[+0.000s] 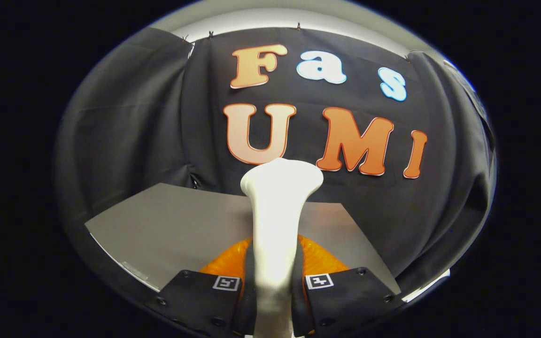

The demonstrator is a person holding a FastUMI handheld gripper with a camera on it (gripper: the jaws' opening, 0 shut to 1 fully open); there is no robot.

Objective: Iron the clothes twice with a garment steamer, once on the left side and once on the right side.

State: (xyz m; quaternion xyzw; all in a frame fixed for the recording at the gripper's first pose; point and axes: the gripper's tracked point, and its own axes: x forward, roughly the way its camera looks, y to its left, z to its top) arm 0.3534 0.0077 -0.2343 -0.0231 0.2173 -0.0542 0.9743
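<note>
A white garment steamer (277, 211) stands up between my two fingers, its handle clamped by both and its wide head rising above the far edge of the table. My gripper (273, 286) is shut on that handle. Beneath the steamer, just ahead of the fingers, an orange garment (320, 260) lies on the grey table (172, 225); most of it is hidden by the fingers and the steamer. The steamer's head is held well above the cloth, not touching it.
The grey table reaches out ahead to the left and right of the steamer, bare apart from the garment. Black cloth walls close the booth behind and at both sides. The table's near left edge shows a pale rim (129, 267).
</note>
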